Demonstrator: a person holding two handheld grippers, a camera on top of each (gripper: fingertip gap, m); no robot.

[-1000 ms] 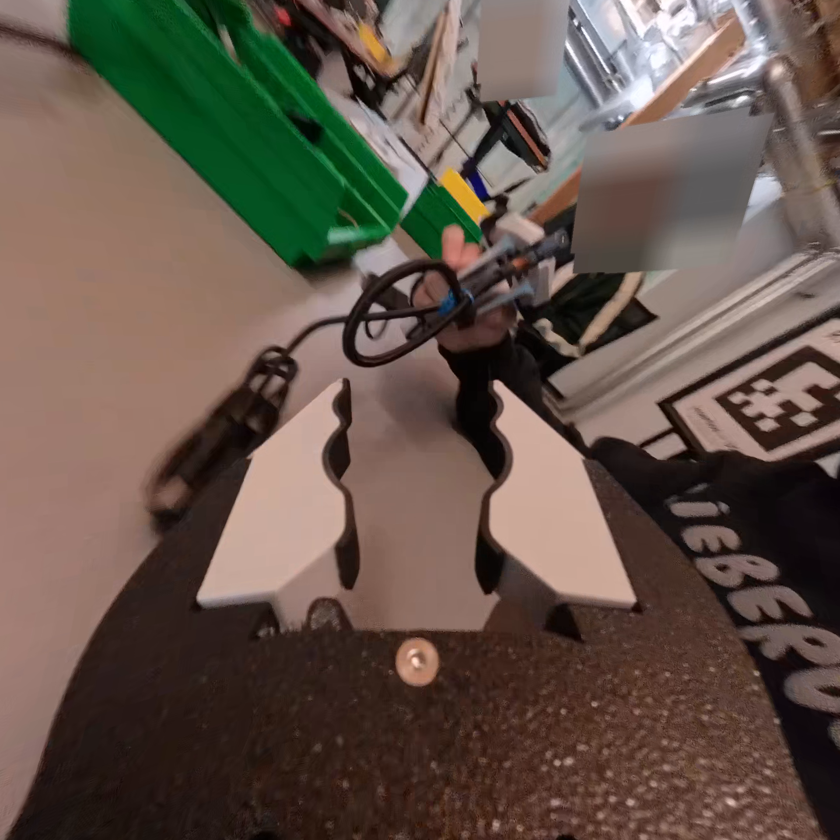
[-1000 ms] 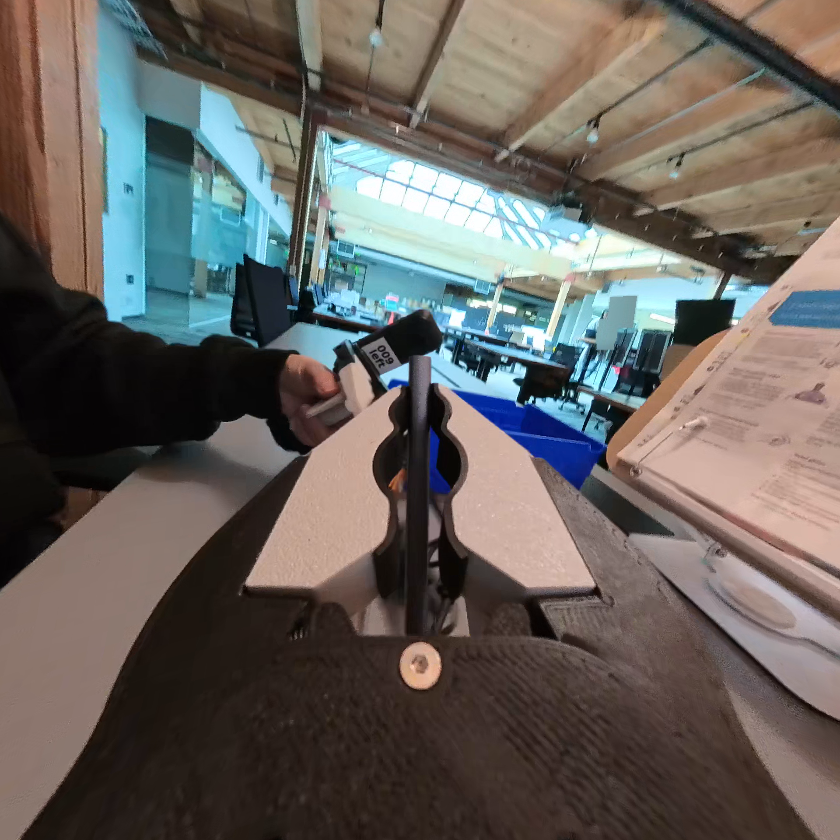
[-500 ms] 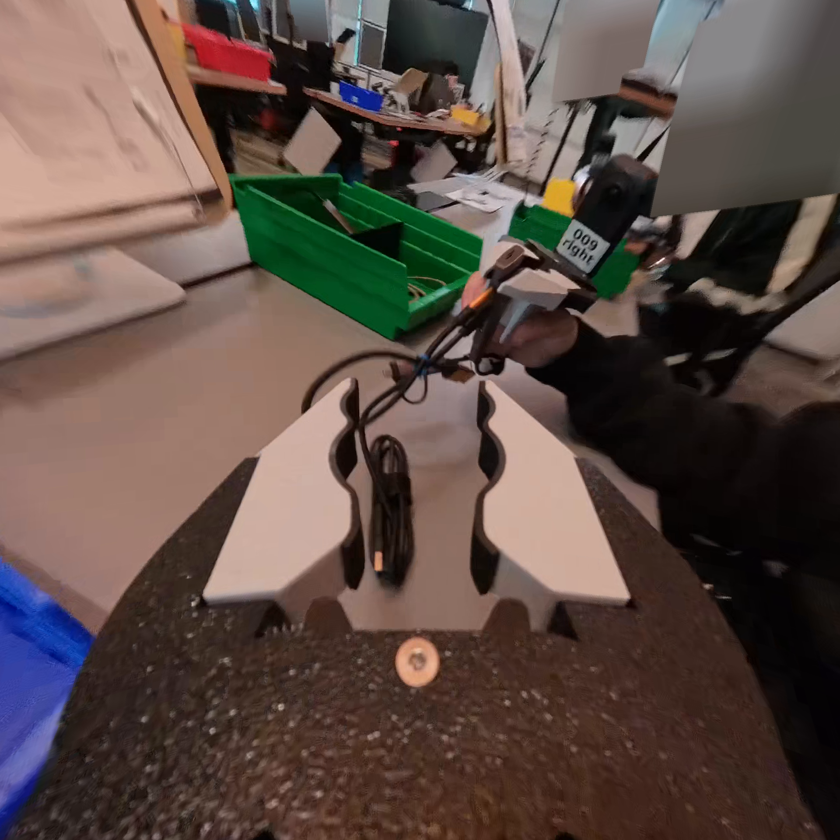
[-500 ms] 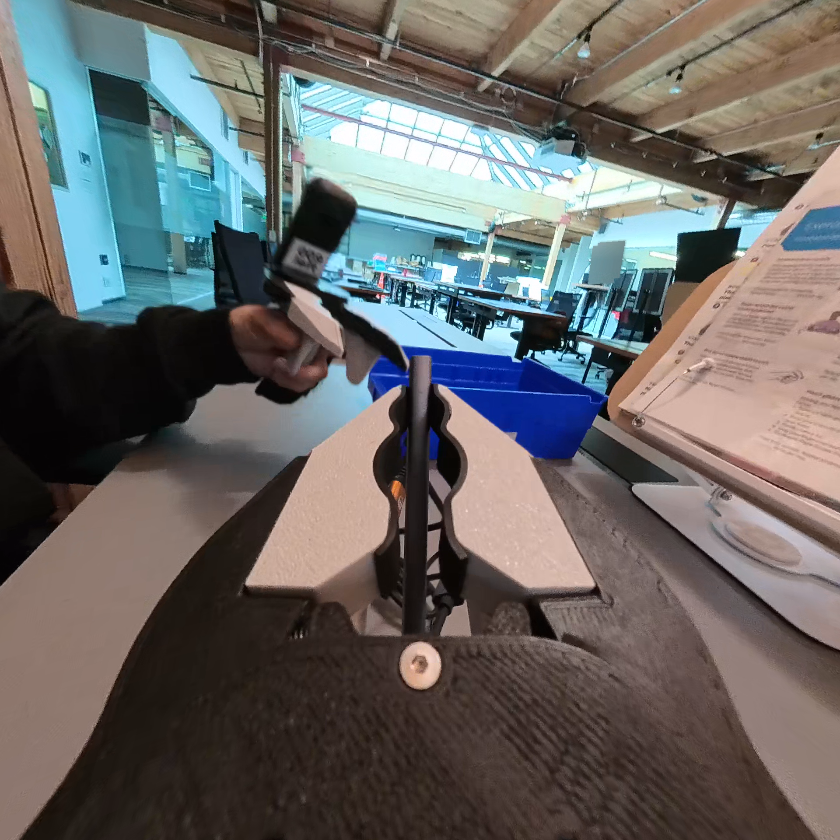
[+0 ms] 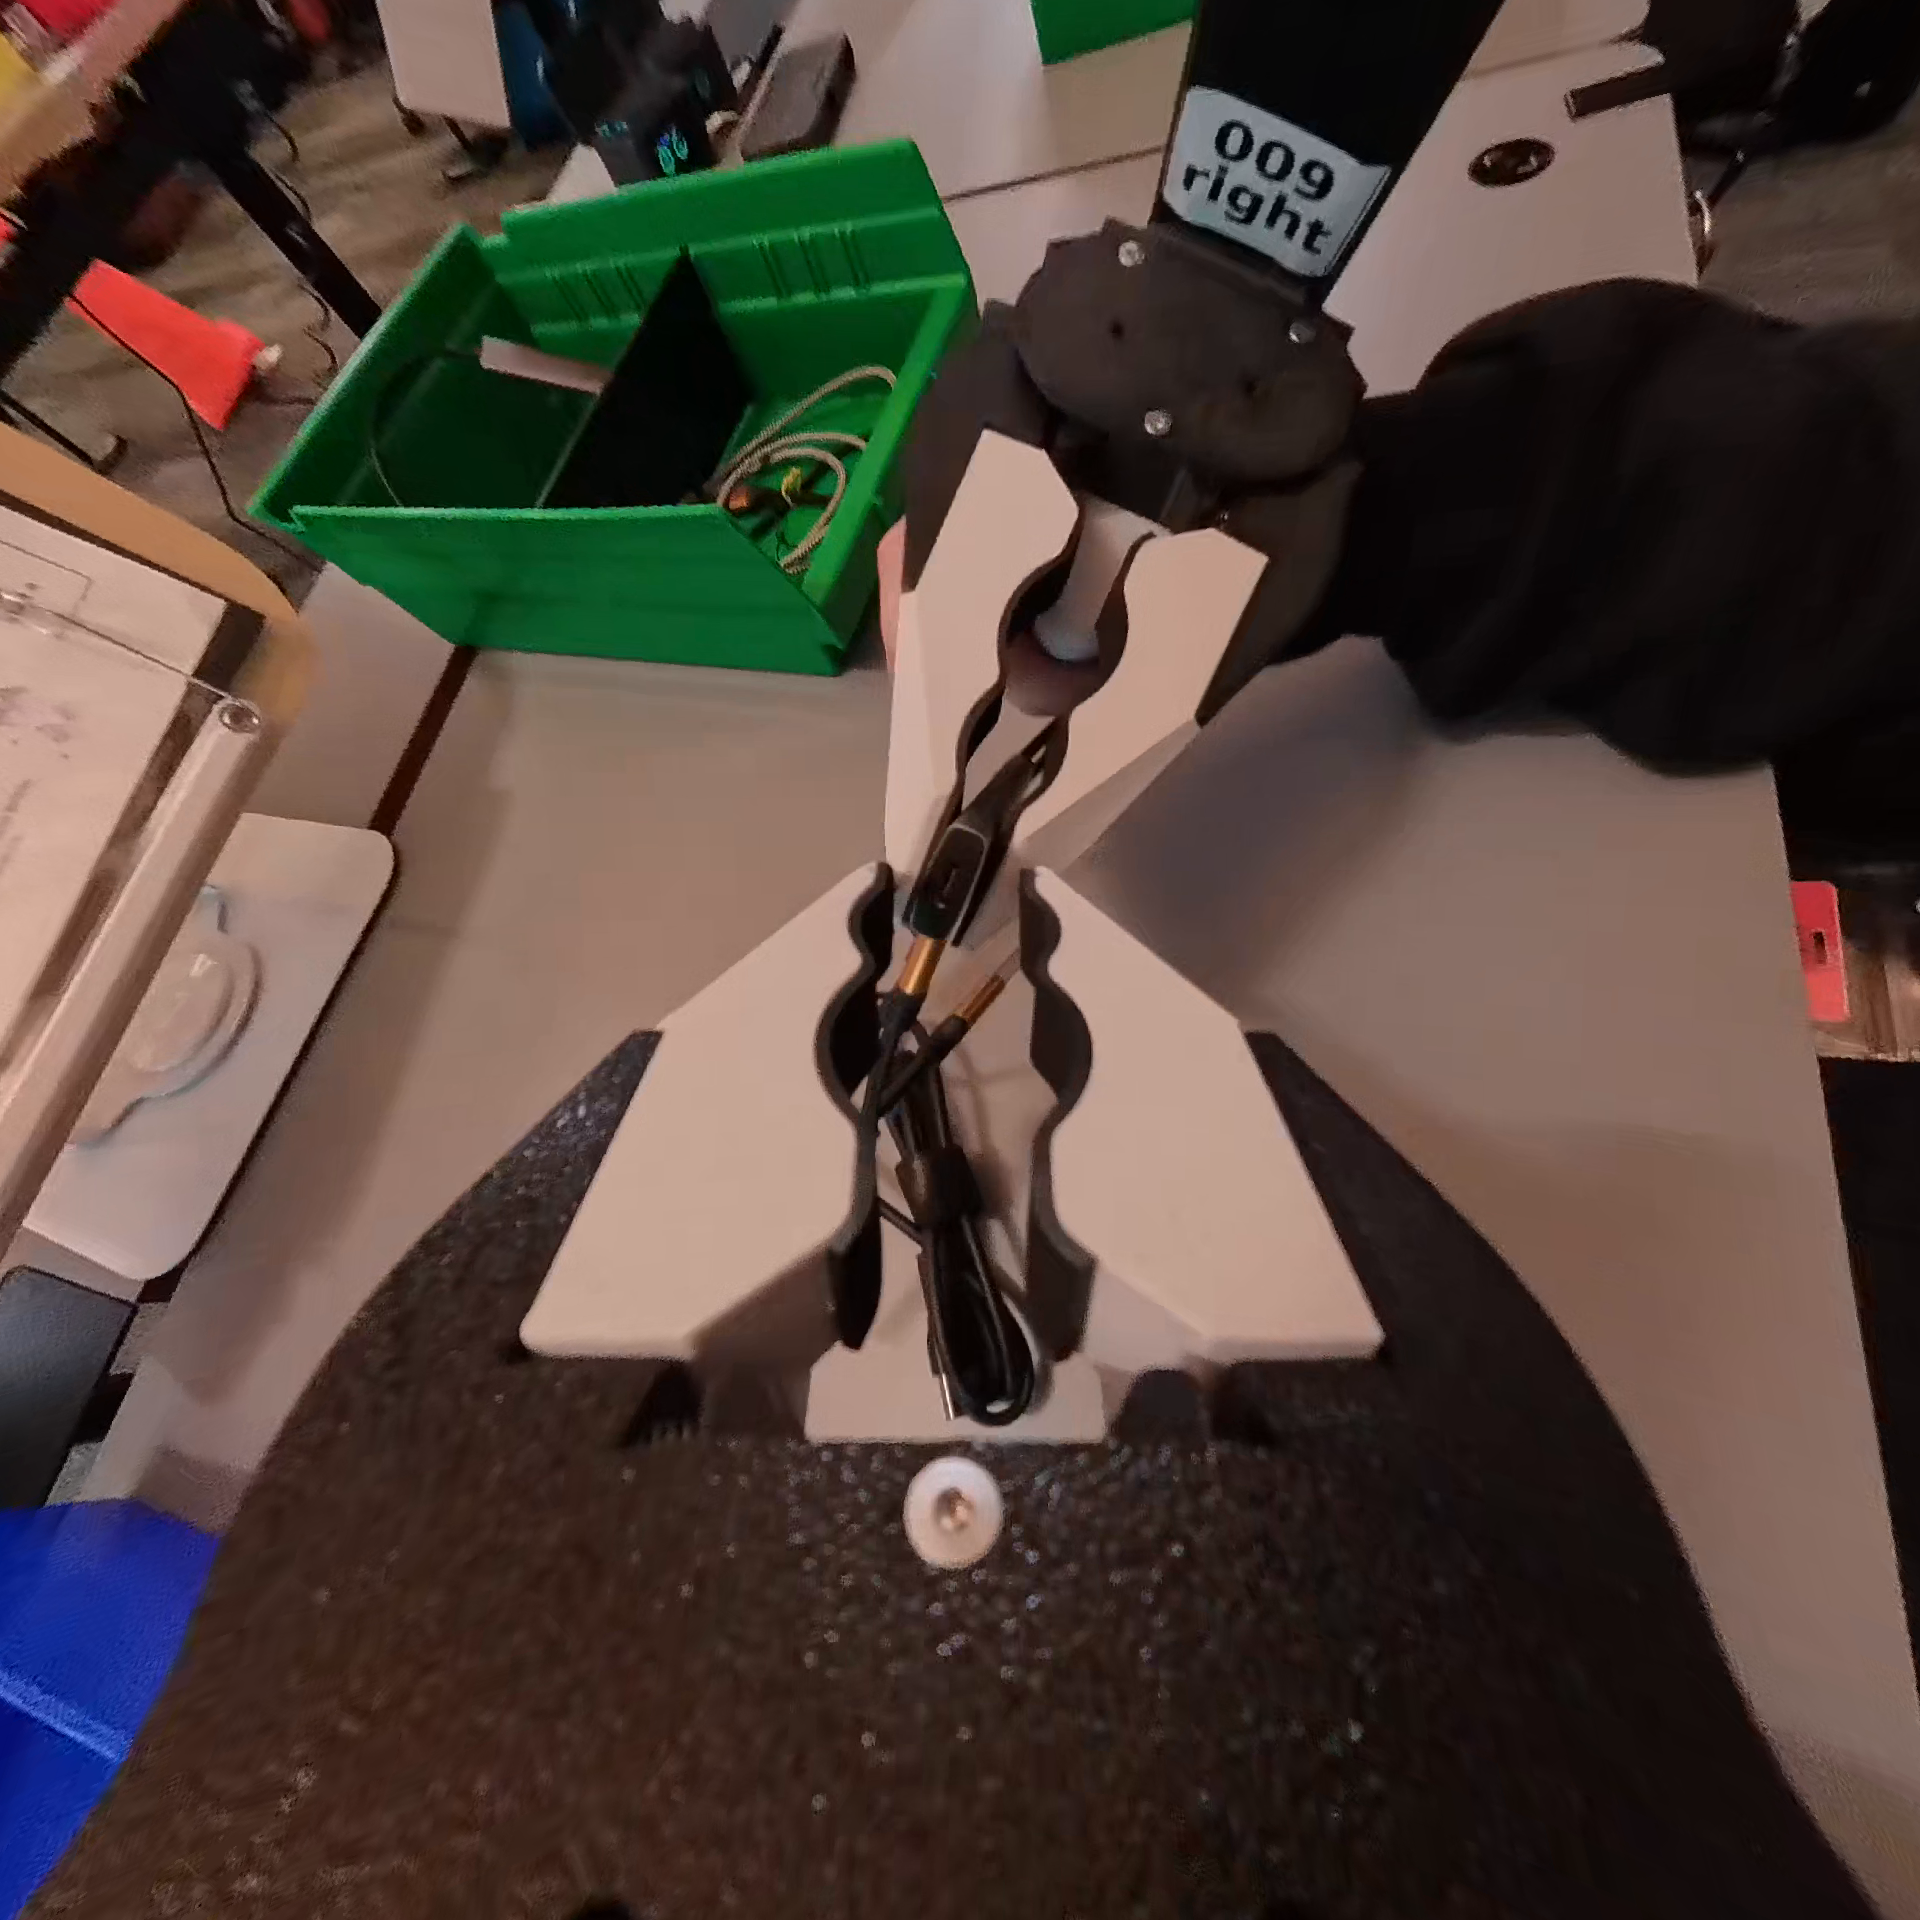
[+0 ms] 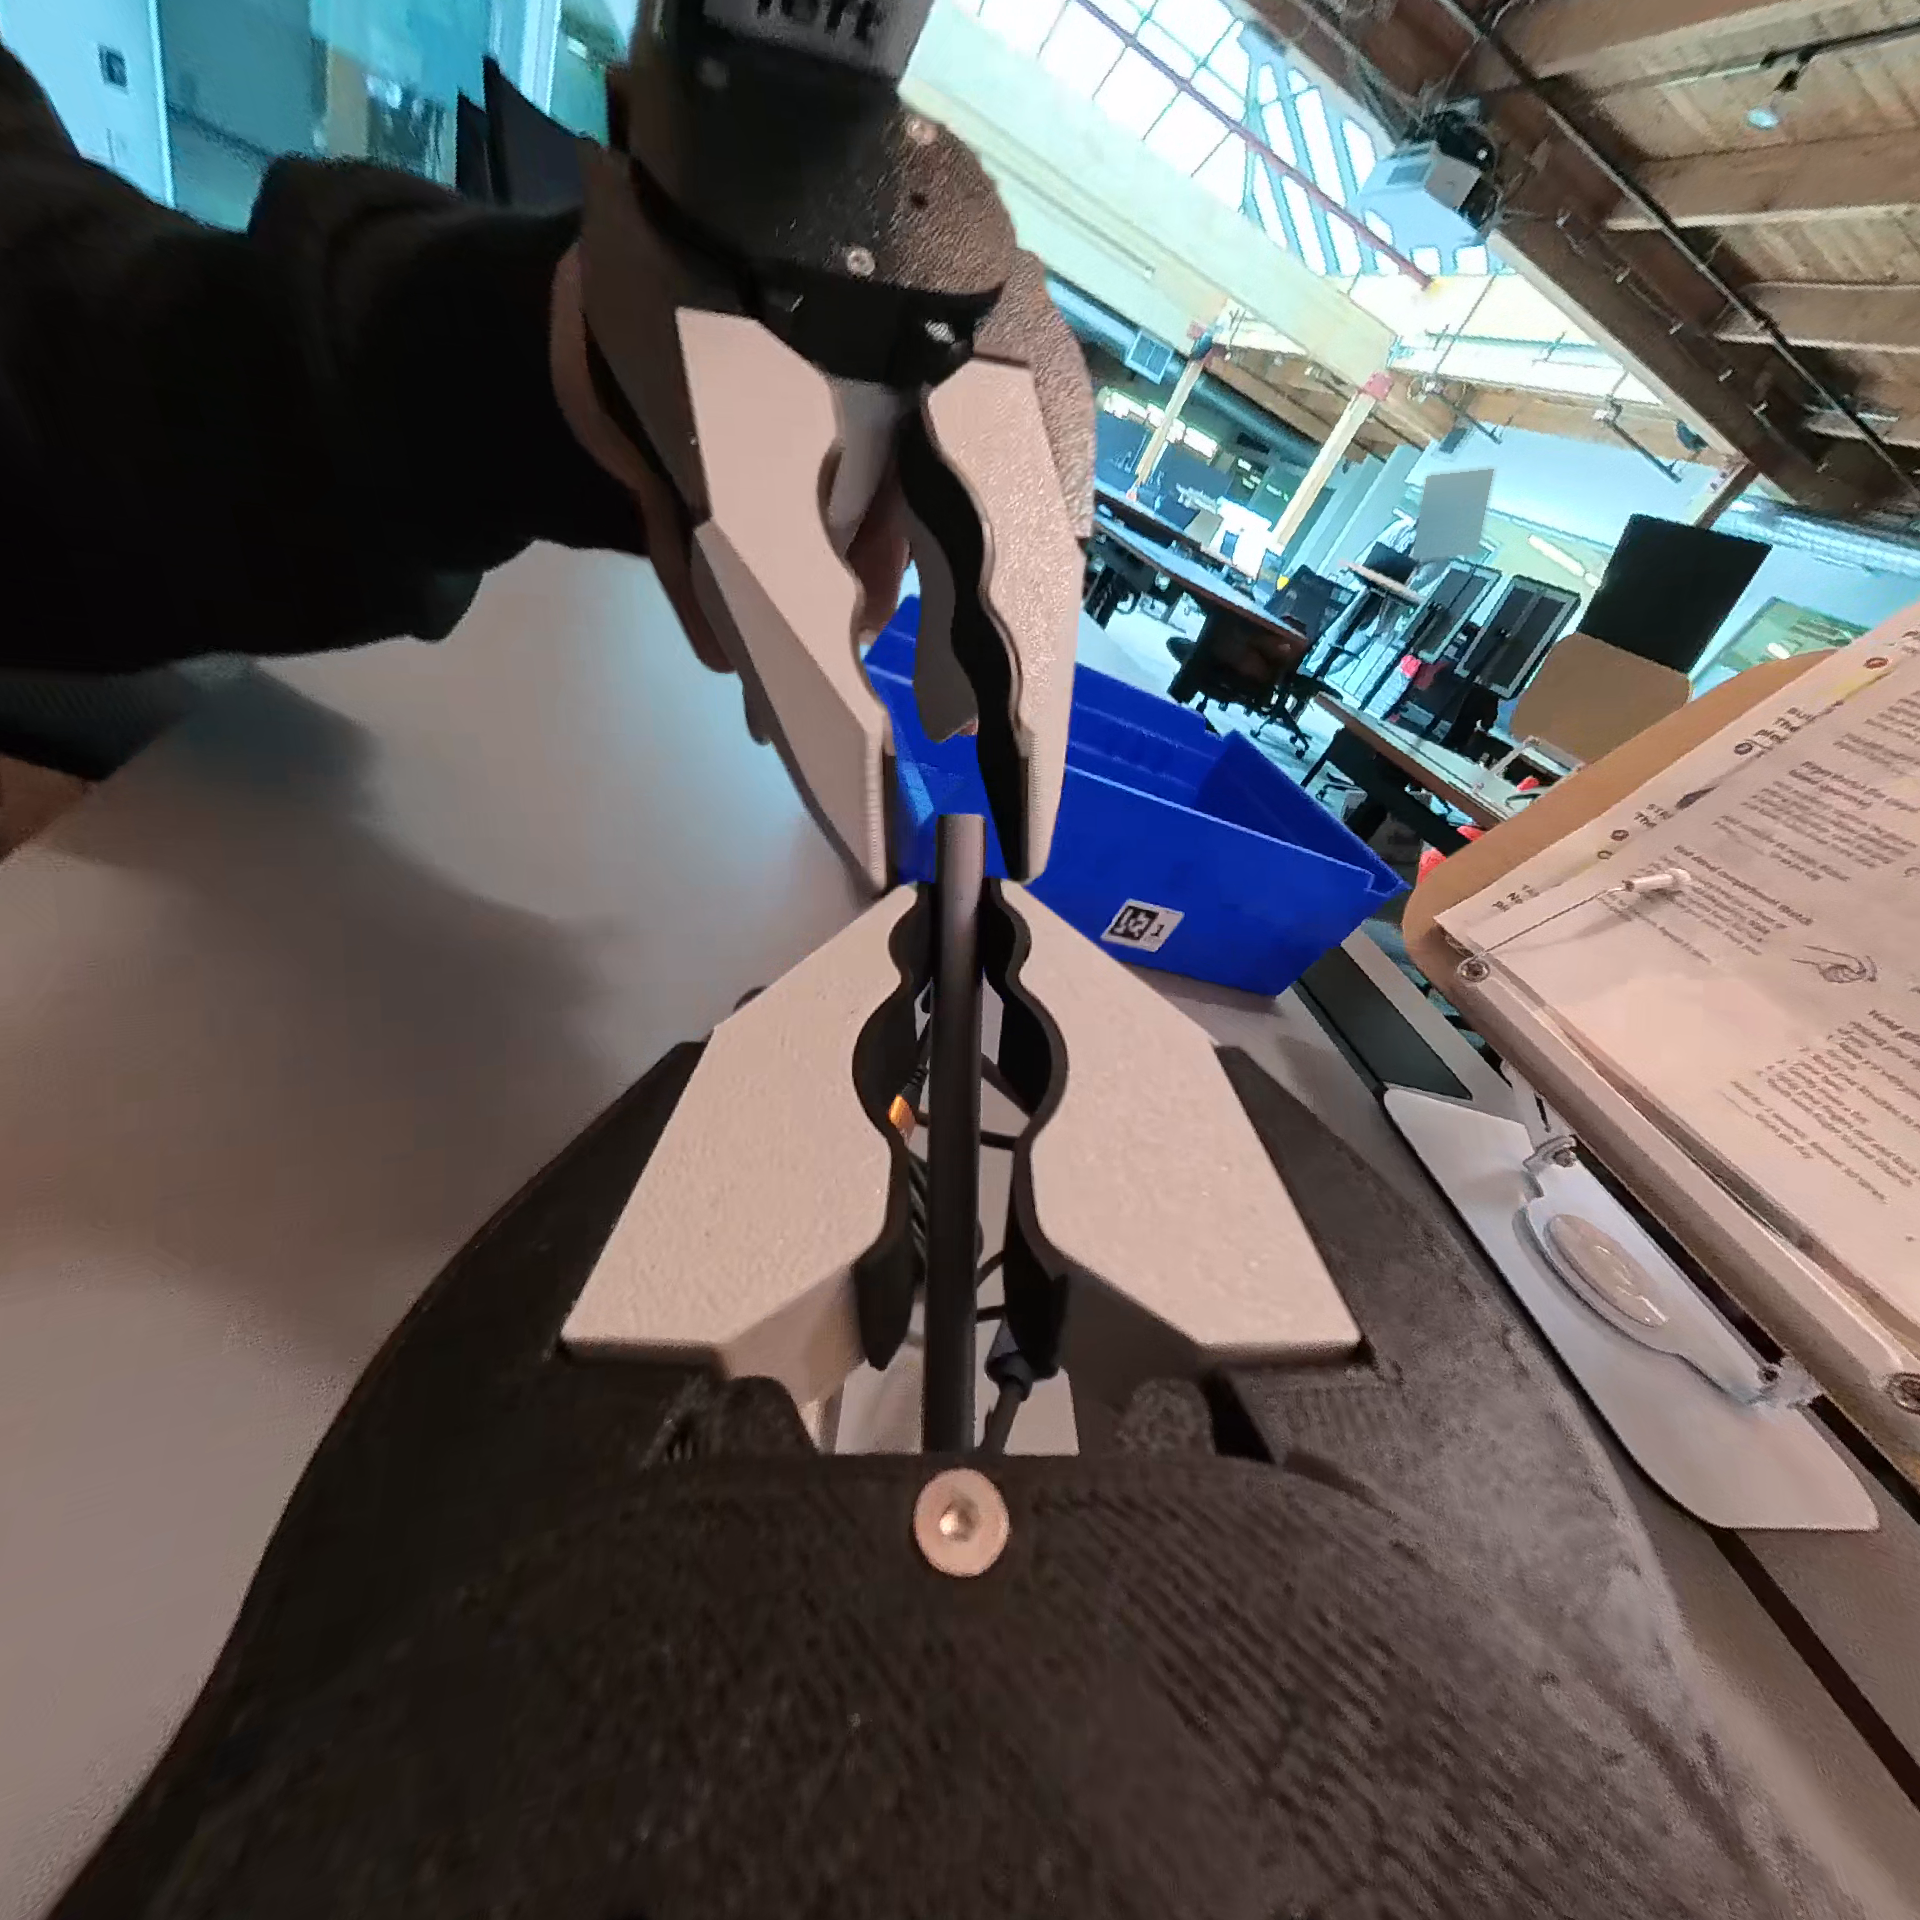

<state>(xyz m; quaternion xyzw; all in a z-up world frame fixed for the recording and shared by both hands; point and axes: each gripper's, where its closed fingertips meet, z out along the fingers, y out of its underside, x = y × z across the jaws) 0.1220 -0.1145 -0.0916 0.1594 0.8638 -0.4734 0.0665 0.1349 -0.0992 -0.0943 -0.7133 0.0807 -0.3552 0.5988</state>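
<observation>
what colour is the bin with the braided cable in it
Green bin, best seen in the left wrist view; the braided cable inside looks tan.

Both views are strongly bent by wide-angle distortion, with straight lines curved toward the edges. In the right wrist view, bright daylight is admitted through the skylights (image 6: 1226, 135) and is blown out there, while a soft shadow is cast on the table (image 6: 312, 935). The left wrist view is lit more dimly and warmly; motion blur is seen along its left edge and the blue bin (image 5: 73, 1683) is smeared.
</observation>
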